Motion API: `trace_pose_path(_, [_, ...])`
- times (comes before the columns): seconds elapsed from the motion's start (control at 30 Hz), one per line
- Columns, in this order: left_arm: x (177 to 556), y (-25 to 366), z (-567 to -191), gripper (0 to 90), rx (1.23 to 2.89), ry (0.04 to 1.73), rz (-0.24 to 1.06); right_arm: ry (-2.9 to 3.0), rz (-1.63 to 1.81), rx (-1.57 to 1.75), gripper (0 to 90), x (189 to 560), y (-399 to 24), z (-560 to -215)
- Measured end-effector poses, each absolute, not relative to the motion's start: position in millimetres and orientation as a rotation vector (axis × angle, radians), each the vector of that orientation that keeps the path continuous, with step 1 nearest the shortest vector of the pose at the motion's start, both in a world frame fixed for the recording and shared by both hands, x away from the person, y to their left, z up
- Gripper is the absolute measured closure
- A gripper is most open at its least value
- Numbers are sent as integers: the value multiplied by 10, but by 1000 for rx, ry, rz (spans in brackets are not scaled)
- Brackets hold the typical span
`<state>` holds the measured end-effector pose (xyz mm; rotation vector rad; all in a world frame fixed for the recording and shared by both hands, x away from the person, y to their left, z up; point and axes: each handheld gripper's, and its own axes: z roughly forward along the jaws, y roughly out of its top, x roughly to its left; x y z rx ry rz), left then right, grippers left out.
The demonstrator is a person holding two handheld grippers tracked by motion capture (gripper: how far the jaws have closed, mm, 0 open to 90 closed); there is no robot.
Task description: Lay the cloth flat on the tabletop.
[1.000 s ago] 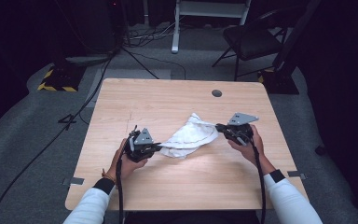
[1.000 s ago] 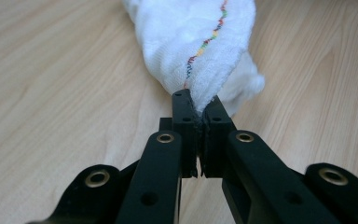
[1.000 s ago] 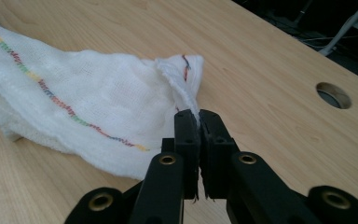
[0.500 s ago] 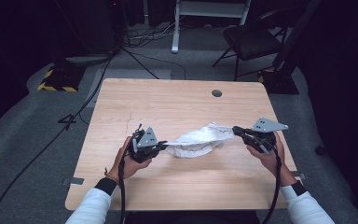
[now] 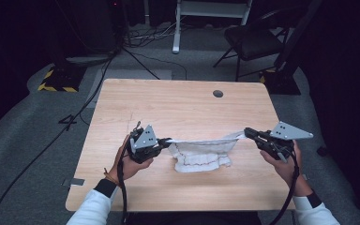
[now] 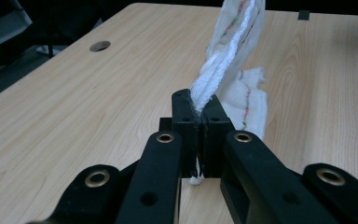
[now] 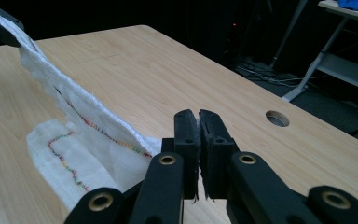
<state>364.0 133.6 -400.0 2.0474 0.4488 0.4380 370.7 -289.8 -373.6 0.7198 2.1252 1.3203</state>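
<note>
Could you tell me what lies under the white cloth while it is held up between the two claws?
Under the cloth is bare wooden table. Its top edge stretches between the left claw and right claw; its lower part sags onto the table, hiding the wood beneath.

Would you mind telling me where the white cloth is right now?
In the high view, the white cloth hangs stretched between the left gripper and right gripper, near the table's front edge.

Dim room, grey carpet (image 5: 33, 122), black chair (image 5: 255, 40), floor cables (image 5: 136, 56), wooden table (image 5: 178, 108)
</note>
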Motion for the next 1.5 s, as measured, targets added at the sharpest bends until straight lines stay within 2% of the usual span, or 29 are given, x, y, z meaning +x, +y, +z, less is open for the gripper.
trace_pose_path(0.23, [3865, 1309, -4032, 873, 2053, 512, 474, 2103, 1279, 762, 862, 3893, -2839, -3784])
trace_pose_path(0.5, [4299, 1277, -4178, 873, 2089, 624, 507, 2124, 1189, 853, 862, 4457, -2662, -3953])
trace_pose_path(0.67, [4554, 1283, -4263, 872, 2110, 693, 529, 2133, 1170, 889, 855, 4668, -2588, -3994])
trace_pose_path(0.73, [4635, 1279, -4294, 872, 2120, 726, 544, 2112, 1131, 899, 811, 4769, -2535, -4003])
trace_pose_path(0.8, [4742, 1291, -4335, 869, 2126, 784, 567, 2093, 1106, 926, 710, 4857, -2489, -4009])
trace_pose_path(0.83, [4775, 1294, -4360, 847, 2116, 821, 562, 2114, 1097, 927, 645, 4901, -2462, -4012])
trace_pose_path(0.9, [4842, 1289, -4430, 728, 2122, 911, 593, 2158, 1060, 908, 547, 4922, -2411, -4027])
trace_pose_path(0.93, [4853, 1278, -4465, 611, 2133, 939, 604, 2201, 1044, 885, 509, 4896, -2390, -4053])
trace_pose_path(1.0, [4832, 1243, -4509, 490, 2165, 950, 613, 2227, 1034, 862, 481, 4832, -2398, -4098])
trace_pose_path(1.1, [4740, 1199, -4501, 427, 2177, 921, 597, 2241, 1043, 836, 465, 4753, -2438, -4147])
trace_pose_path(1.13, [4703, 1182, -4490, 341, 2176, 918, 571, 2266, 1061, 832, 460, 4667, -2493, -4198])
trace_pose_path(1.37, [4177, 881, -4586, 268, 2273, 700, 353, 2376, 1074, 782, 451, 4309, -2652, -4388])
trace_pose_path(1.4, [4177, 881, -4586, 264, 2273, 700, 353, 2376, 1074, 782, 451, 4309, -2652, -4388])
trace_pose_path(1.5, [3893, 768, -4715, 256, 2322, 612, 225, 2476, 1088, 696, 449, 4087, -2633, -4515])
